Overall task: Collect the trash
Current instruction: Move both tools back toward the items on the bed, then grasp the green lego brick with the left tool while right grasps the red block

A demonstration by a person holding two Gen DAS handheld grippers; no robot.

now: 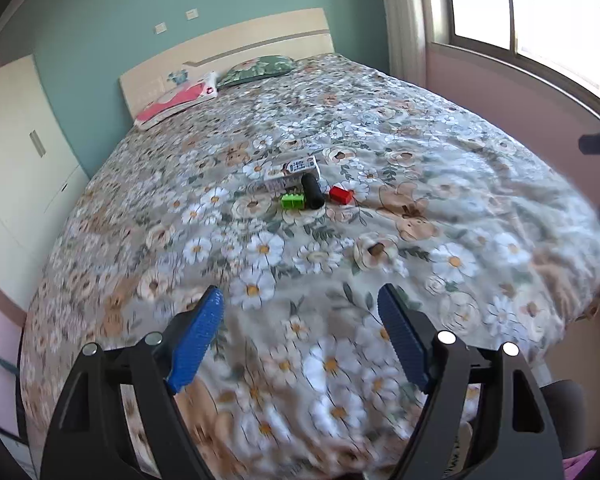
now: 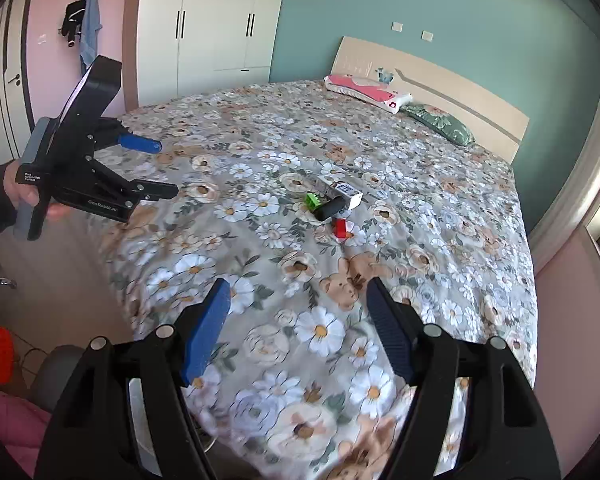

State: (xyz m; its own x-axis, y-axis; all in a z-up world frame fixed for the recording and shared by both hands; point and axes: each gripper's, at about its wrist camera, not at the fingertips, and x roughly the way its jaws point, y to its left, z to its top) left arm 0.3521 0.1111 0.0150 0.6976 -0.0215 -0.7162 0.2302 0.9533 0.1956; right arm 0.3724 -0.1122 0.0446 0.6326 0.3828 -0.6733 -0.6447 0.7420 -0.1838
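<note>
The jaws of the left gripper [image 1: 300, 300] stand wide apart, with nothing between them, above the near part of the bed [image 1: 440, 128]. The jaws of the right gripper [image 2: 298, 294] are also wide apart and hold nothing; they hang over the near edge of the same bed. In the right wrist view the left gripper appears at the left side, held by a hand [image 2: 20, 192] above the left edge of the bed, and its blue fingers [image 2: 140, 143] are spread.

The trash lies together in a small group in the middle of the bed, well apart from both grippers. There is a black cylinder [image 1: 313, 191] lying on its side. Just beside it on the left is a green block [image 1: 292, 201], and just beside it on the right is a red block [image 1: 341, 195]. Behind them, on the far side, lies a white carton [image 1: 292, 170] with print on it, touching or almost touching the cylinder.

The bed has a cover with flowers and little bears. At the far end, against the pale wooden headboard [image 1: 236, 48], lie a pink and white pillow [image 1: 176, 100] and a green pillow [image 1: 260, 68]. A white wardrobe [image 2: 212, 20] stands at the left wall, and a window [image 1: 540, 20] is at the right
</note>
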